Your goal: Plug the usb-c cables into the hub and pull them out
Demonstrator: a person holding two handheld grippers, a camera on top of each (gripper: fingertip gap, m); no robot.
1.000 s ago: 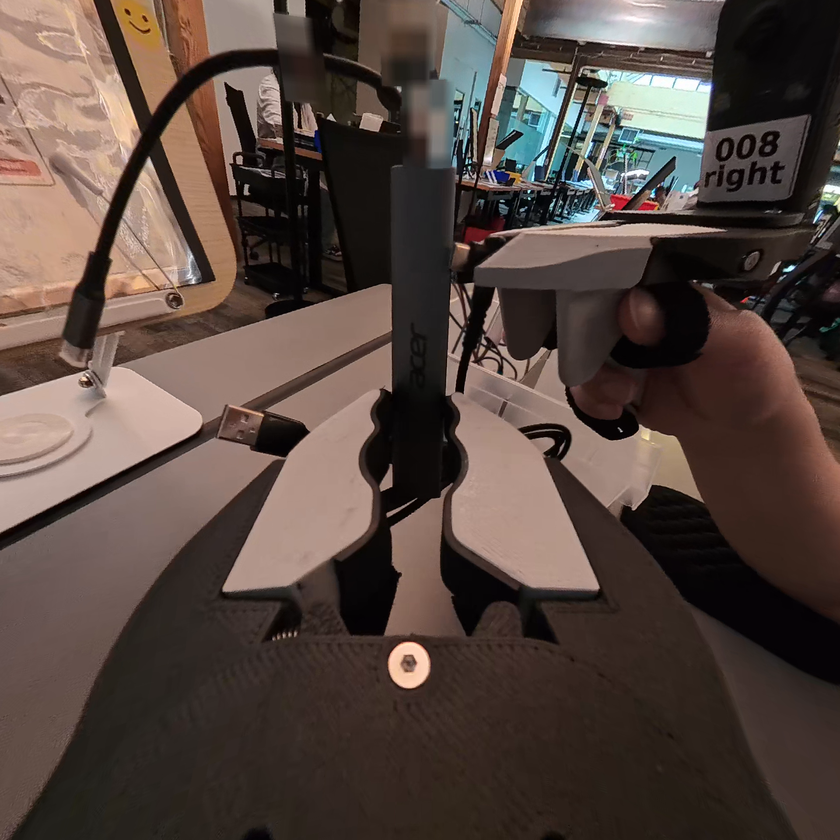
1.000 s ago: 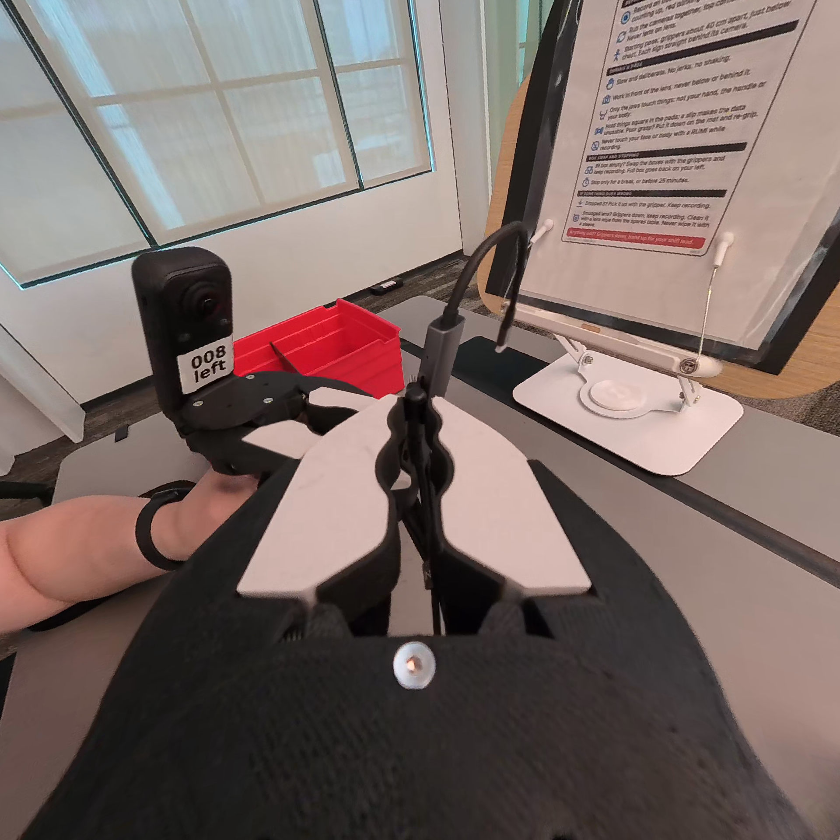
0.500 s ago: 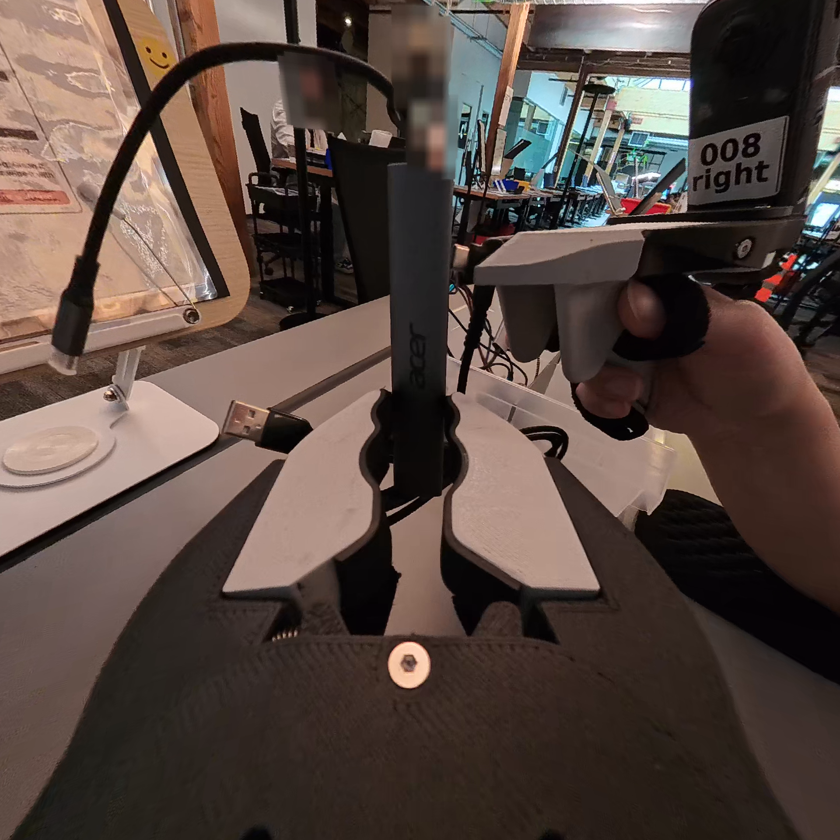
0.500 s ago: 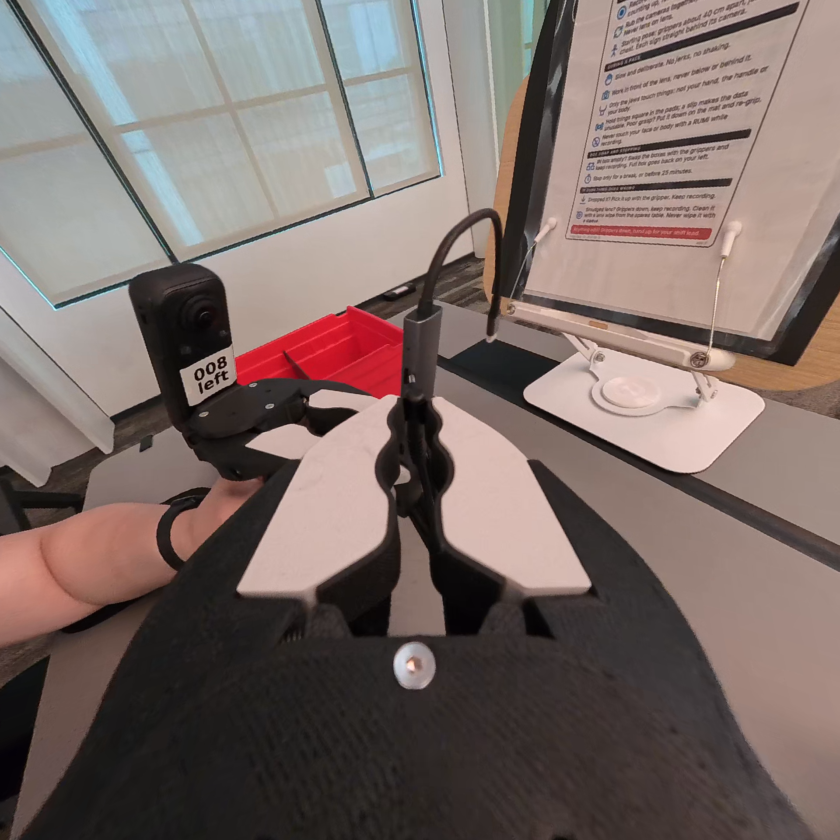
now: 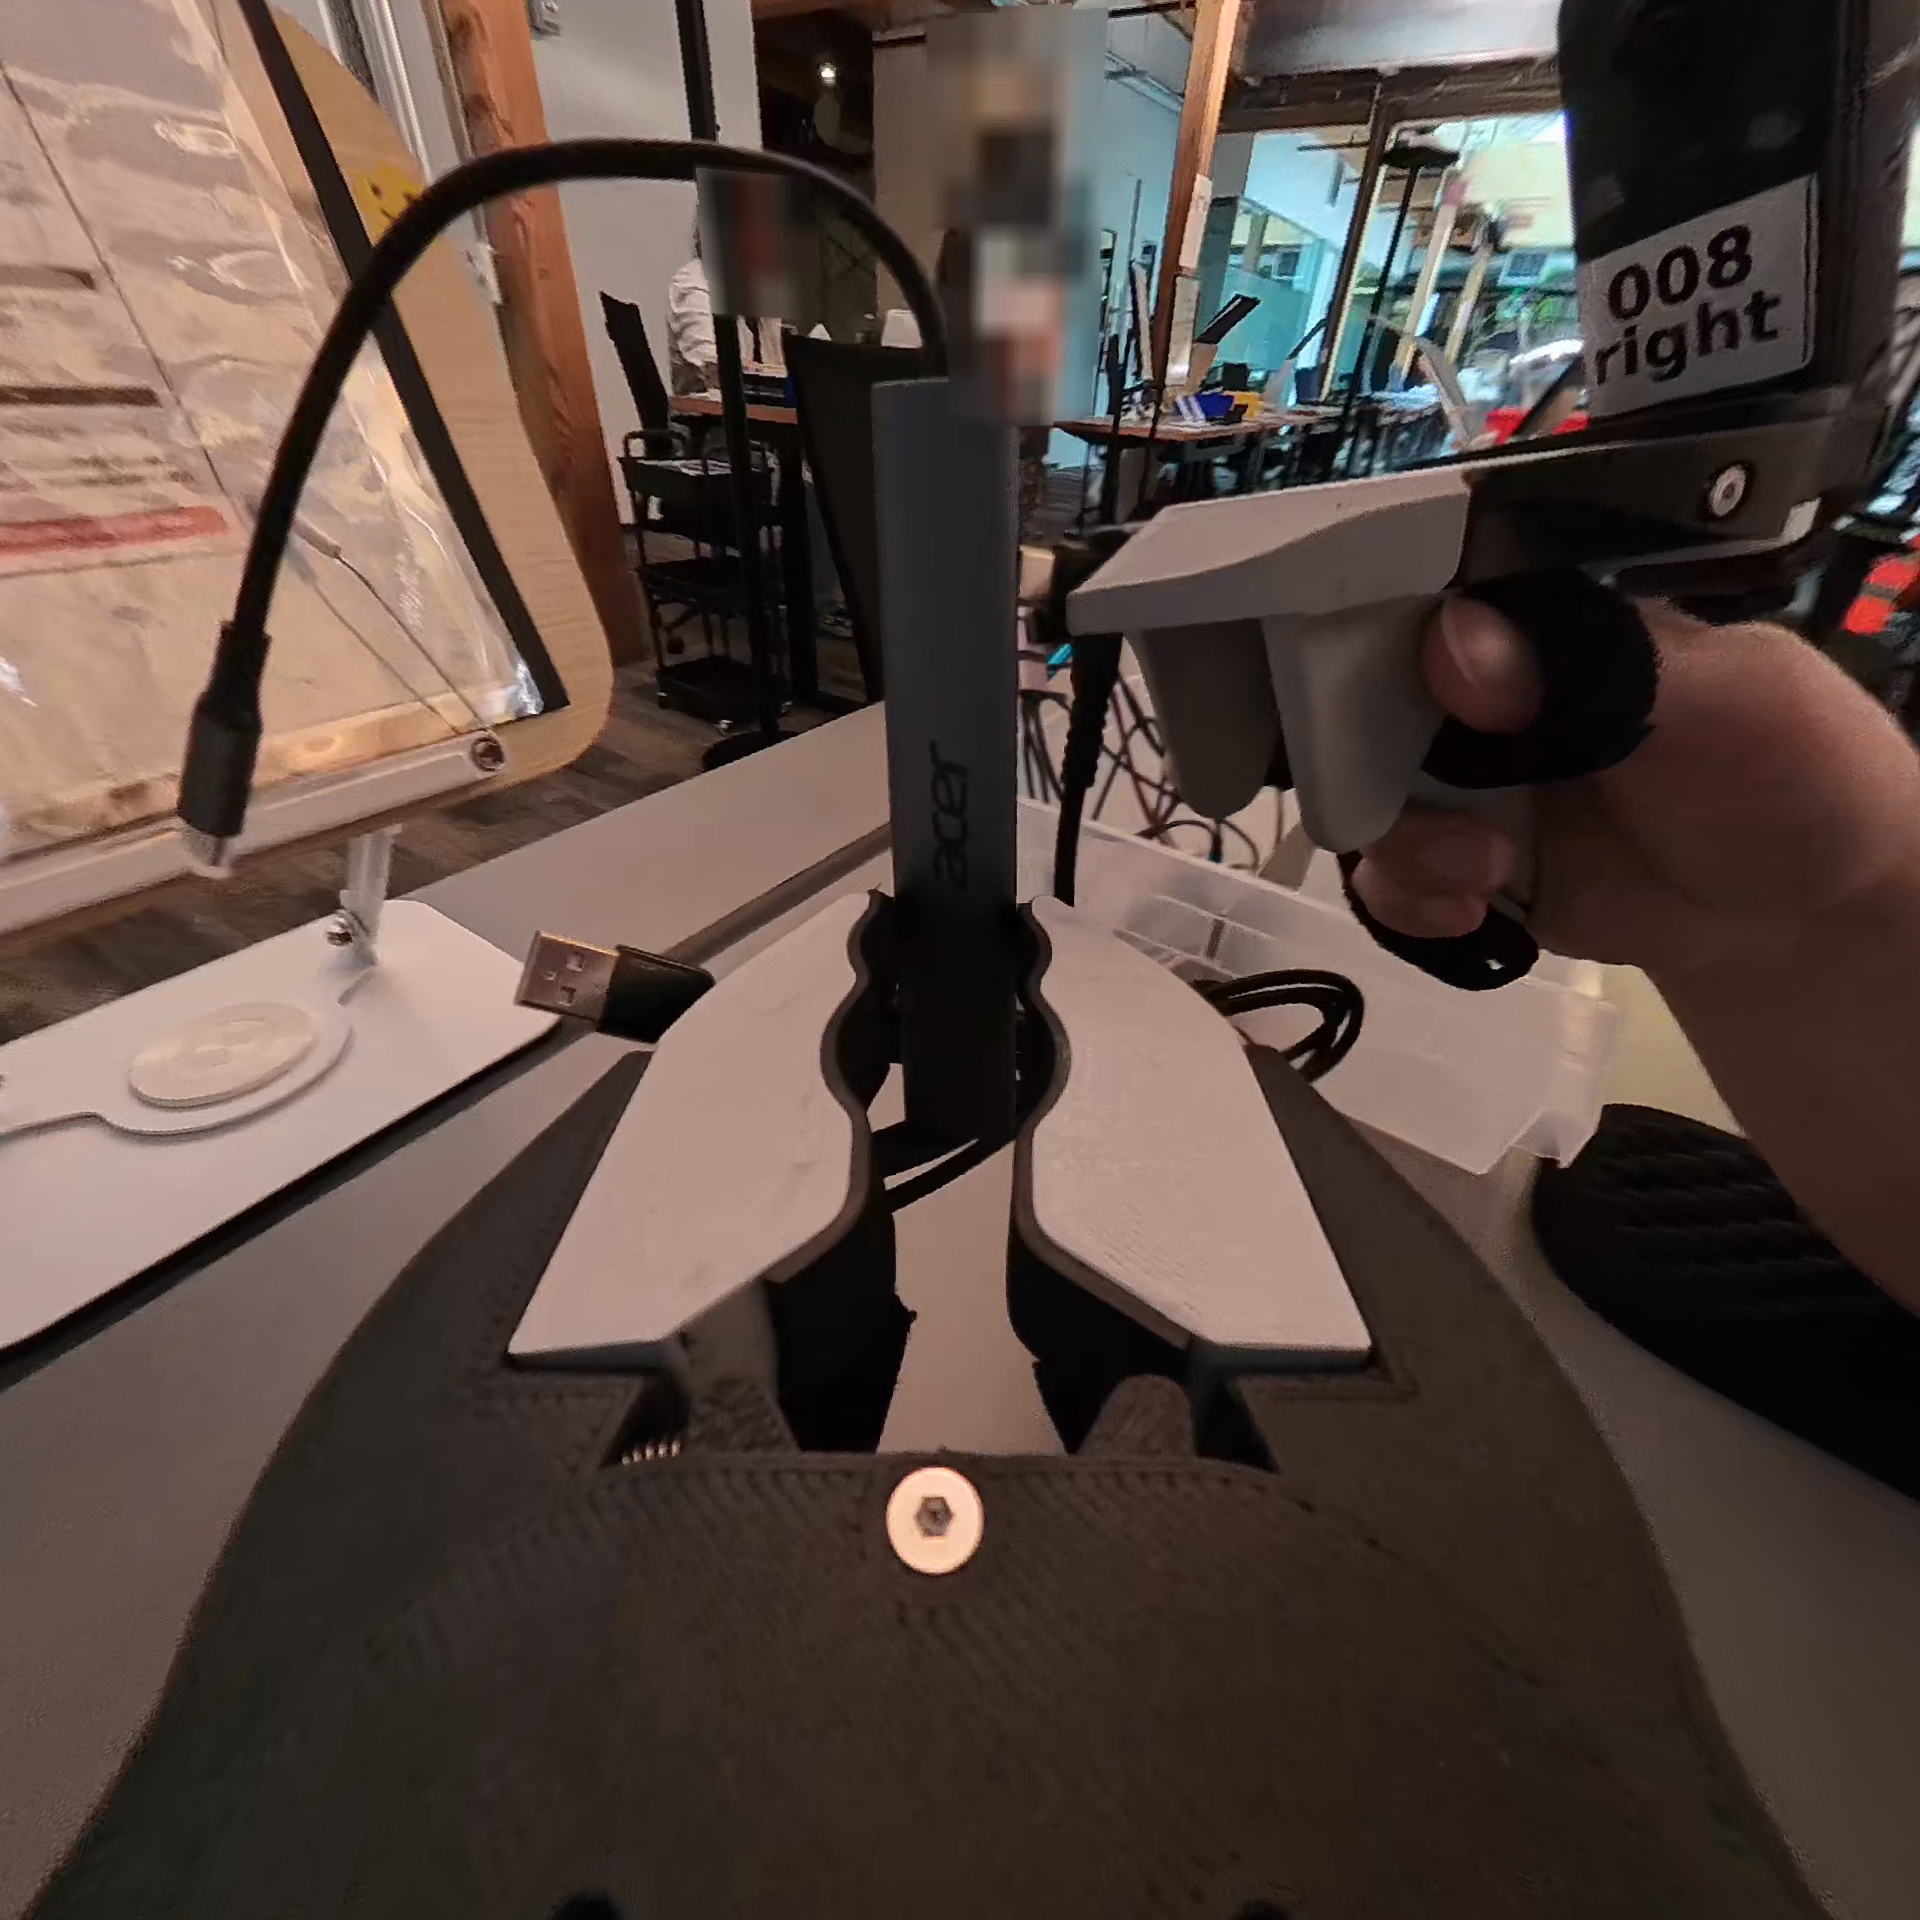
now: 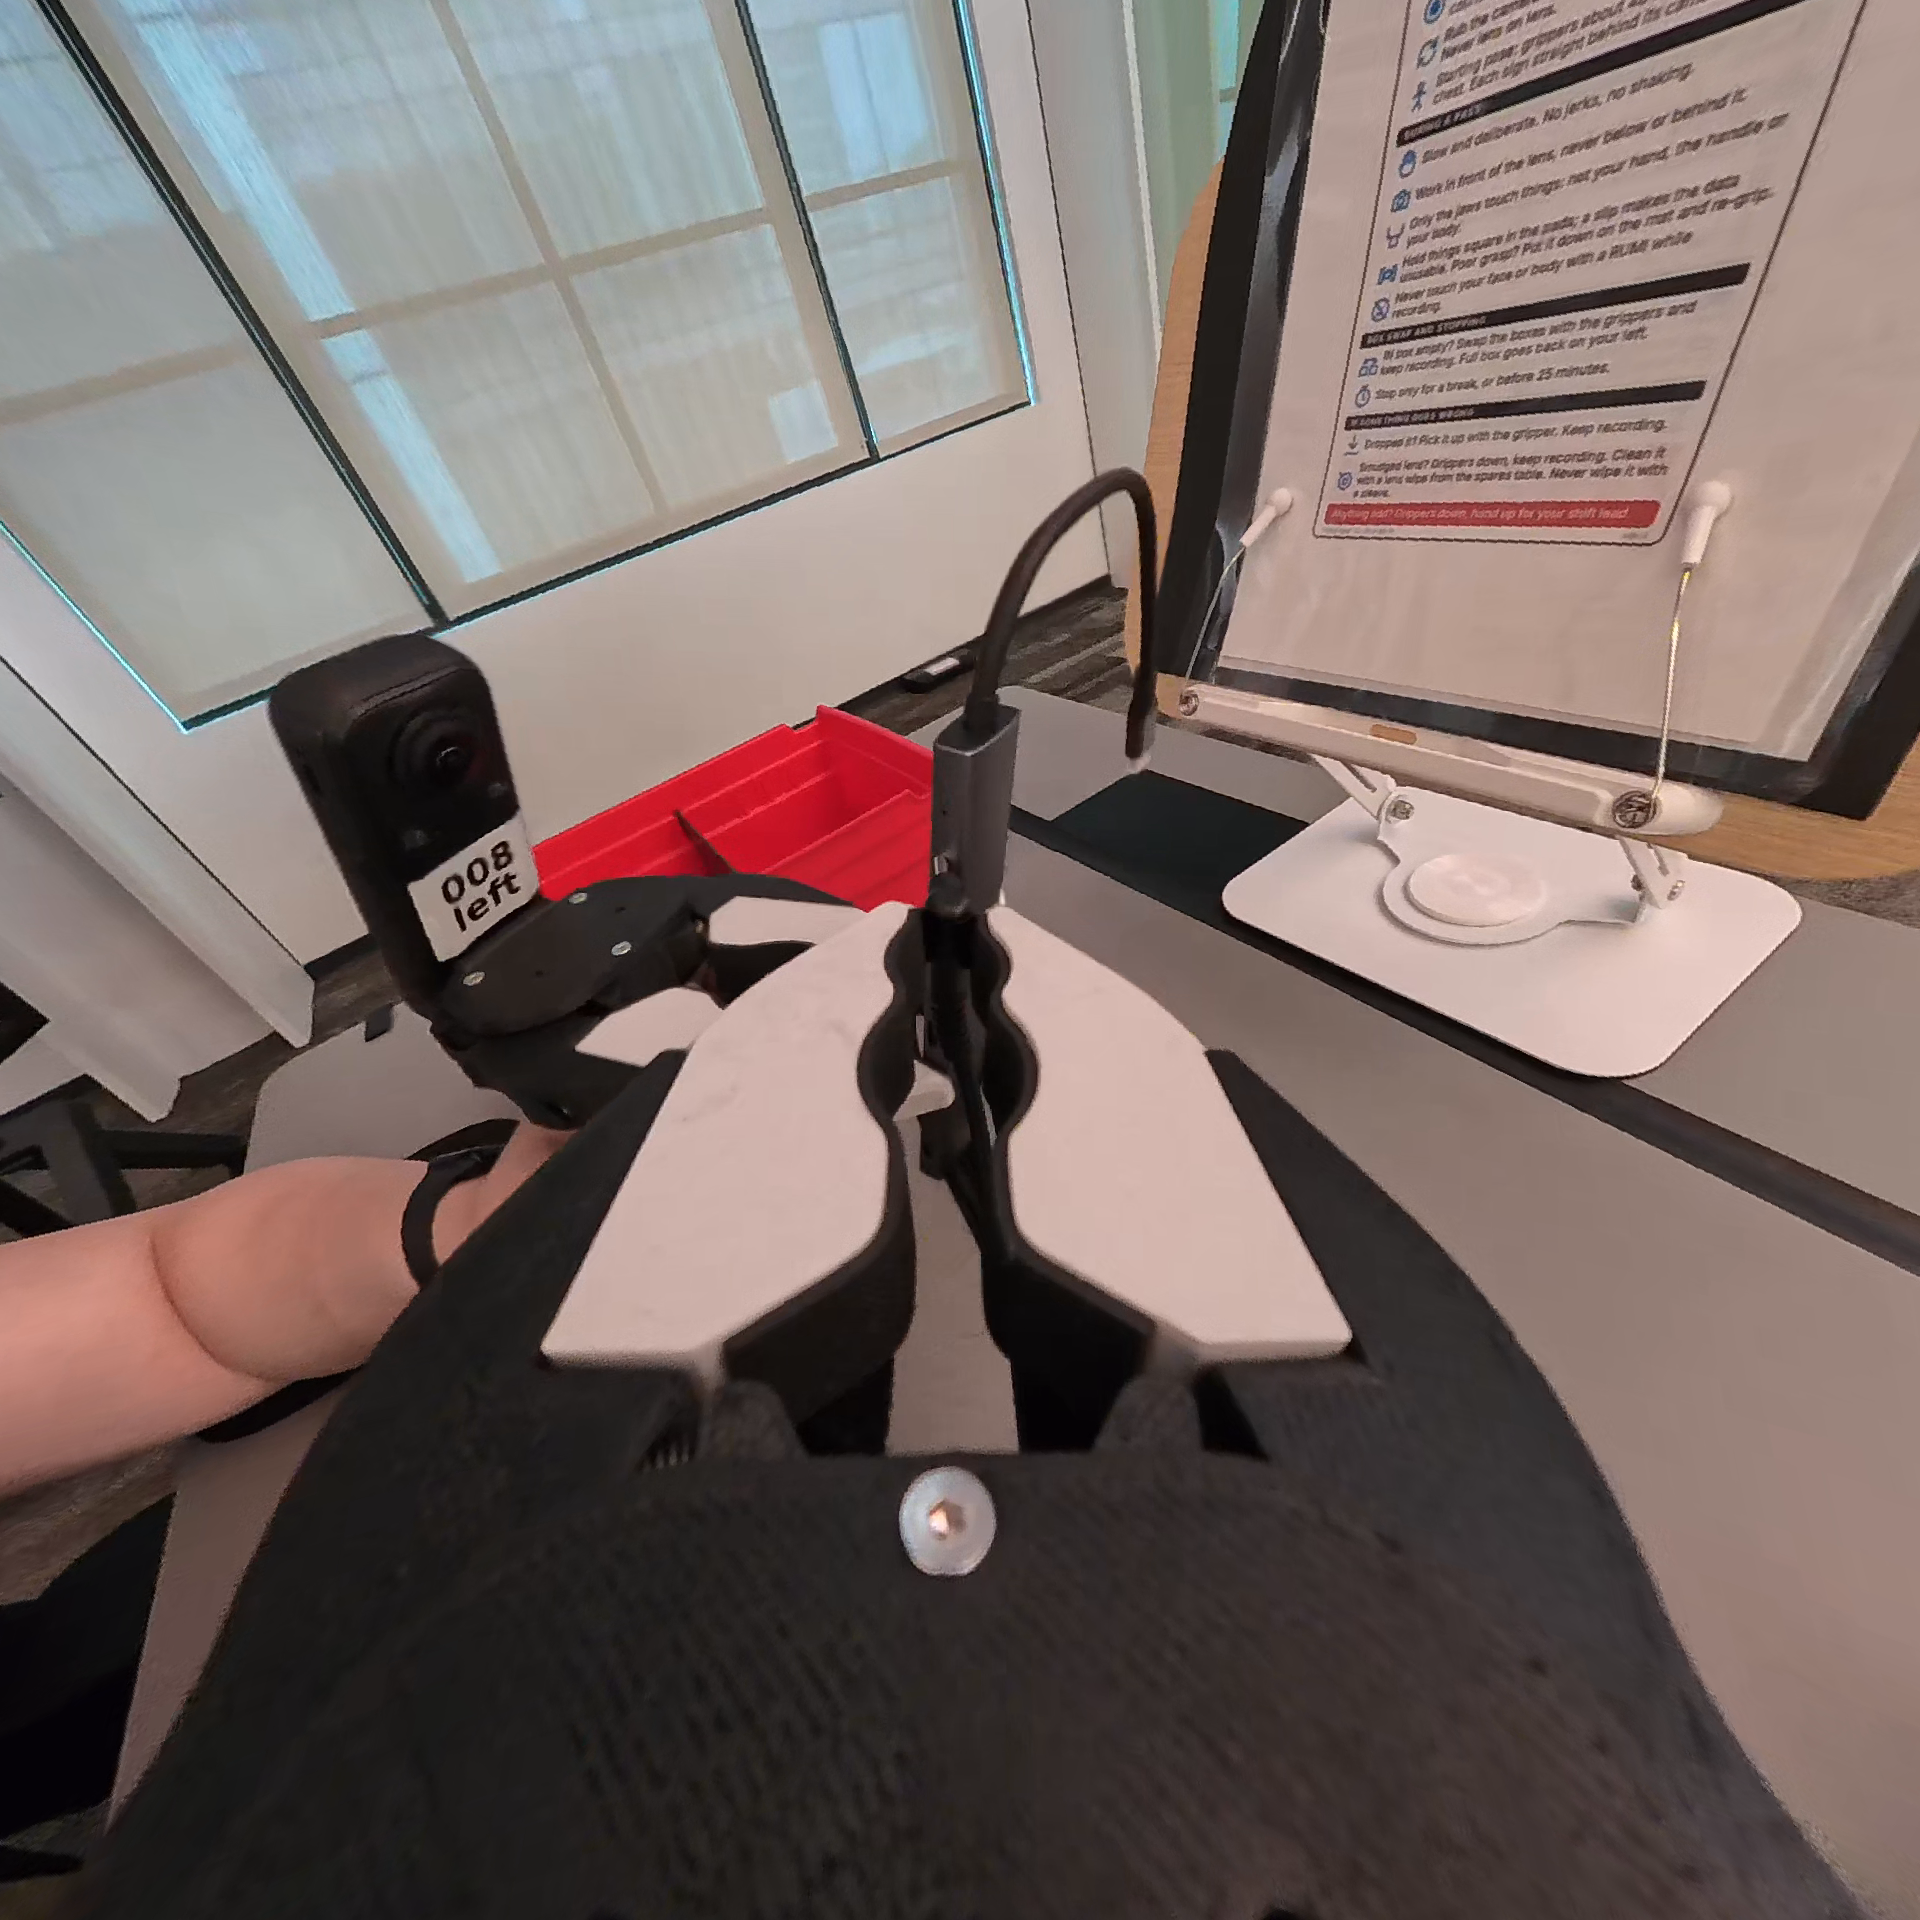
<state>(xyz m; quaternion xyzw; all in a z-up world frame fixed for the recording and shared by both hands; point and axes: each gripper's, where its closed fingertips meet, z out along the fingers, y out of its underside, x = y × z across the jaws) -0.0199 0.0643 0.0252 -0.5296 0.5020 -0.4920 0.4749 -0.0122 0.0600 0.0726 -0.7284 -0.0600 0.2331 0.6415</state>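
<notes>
My left gripper is shut on the lower end of a grey USB hub and holds it upright above the table. The hub's own black cable arcs off its top to the left and ends in a loose plug. My right gripper is shut on a black USB-C cable plug. The plug's tip meets the hub's side. I cannot tell how deep it sits. The right gripper also shows in the left wrist view, level with the hub's middle.
A black USB-A plug sticks out to the left of my left fingers. A document stand on a white base is at the table's far side. A red bin lies behind the left gripper. A clear plastic box holds cables. About 5 cm separates my left fingertips from my right.
Both grippers have swung slightly together, so the background has shifted. The grips on the hub and on the cable plug are unchanged.
</notes>
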